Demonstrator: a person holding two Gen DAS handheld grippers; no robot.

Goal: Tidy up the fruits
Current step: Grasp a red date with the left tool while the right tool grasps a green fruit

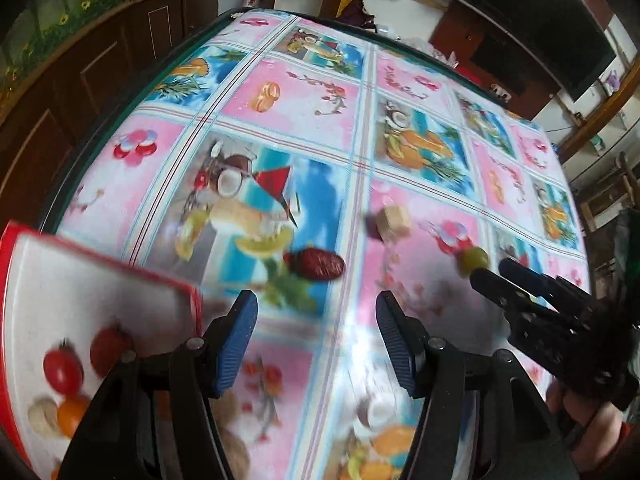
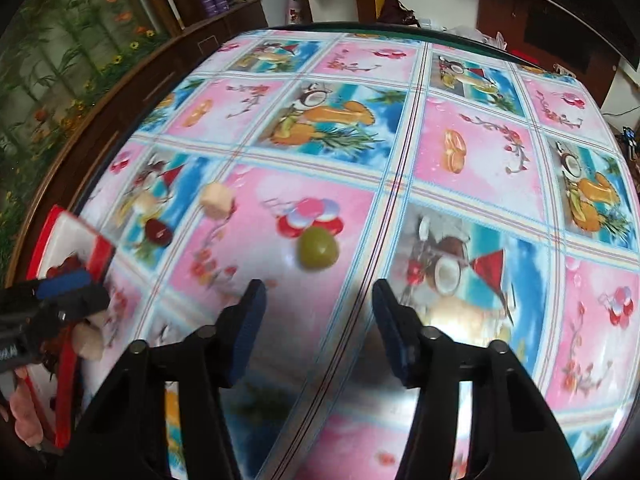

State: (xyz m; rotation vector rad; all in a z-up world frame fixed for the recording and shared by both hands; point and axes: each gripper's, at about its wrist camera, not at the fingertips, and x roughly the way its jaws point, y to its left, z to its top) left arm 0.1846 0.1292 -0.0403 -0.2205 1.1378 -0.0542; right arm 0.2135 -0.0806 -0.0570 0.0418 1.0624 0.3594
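A dark red date [image 1: 315,265] lies on the patterned tablecloth just ahead of my open, empty left gripper [image 1: 316,338]. A pale cube of fruit [image 1: 394,219] and a green grape [image 1: 473,259] lie further right. A red-rimmed white tray [image 1: 100,280] at the left holds tomatoes [image 1: 63,372] and other fruit. In the right wrist view my right gripper [image 2: 318,320] is open and empty, with the green grape [image 2: 318,248] just ahead of it. The cube [image 2: 216,199] and the date [image 2: 158,232] lie to its left, near the tray [image 2: 64,224].
The table [image 2: 480,184] is covered with a glossy pink and blue fruit-print cloth. Dark wooden cabinets [image 1: 80,80] stand beyond the left edge, and a dark screen [image 1: 540,28] at the back right. My right gripper shows in the left wrist view [image 1: 492,270], beside the grape.
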